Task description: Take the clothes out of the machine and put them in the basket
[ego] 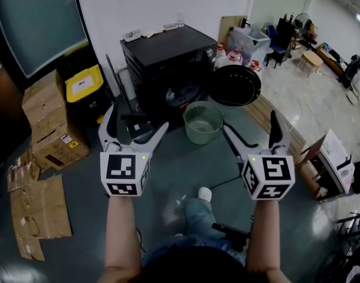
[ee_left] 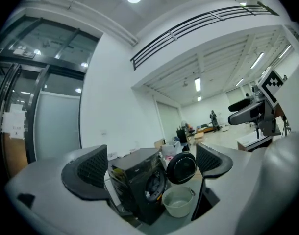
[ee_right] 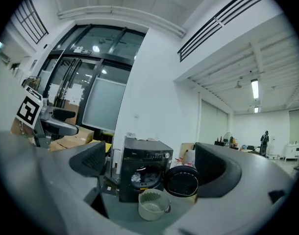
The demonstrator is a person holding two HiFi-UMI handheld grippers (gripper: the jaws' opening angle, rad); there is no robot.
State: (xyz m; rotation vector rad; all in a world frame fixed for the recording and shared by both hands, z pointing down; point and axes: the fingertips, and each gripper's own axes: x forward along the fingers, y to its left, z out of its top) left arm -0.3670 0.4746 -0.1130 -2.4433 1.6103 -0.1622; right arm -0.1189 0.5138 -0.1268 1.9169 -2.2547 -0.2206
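Clothes (ee_right: 142, 176) lie in the machine (ee_right: 148, 156), well ahead of our spread, empty jaws; we should approach level.

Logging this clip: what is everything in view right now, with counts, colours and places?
washing machine: one, black, against the white wall
door: one, black, round, swung open to the machine's right
clothes: a bundle, pale and dark, inside the machine
basket: one, pale green, on the floor in front of the machine, looks empty
bin: one, black with a yellow lid, left of the machine
cardboard boxes: two, brown, stacked at far left
flattened cardboard: several pieces, brown, on the floor at left
left gripper: white, open, empty
right gripper: white, open, empty
forearms: two, bare, behind the grippers
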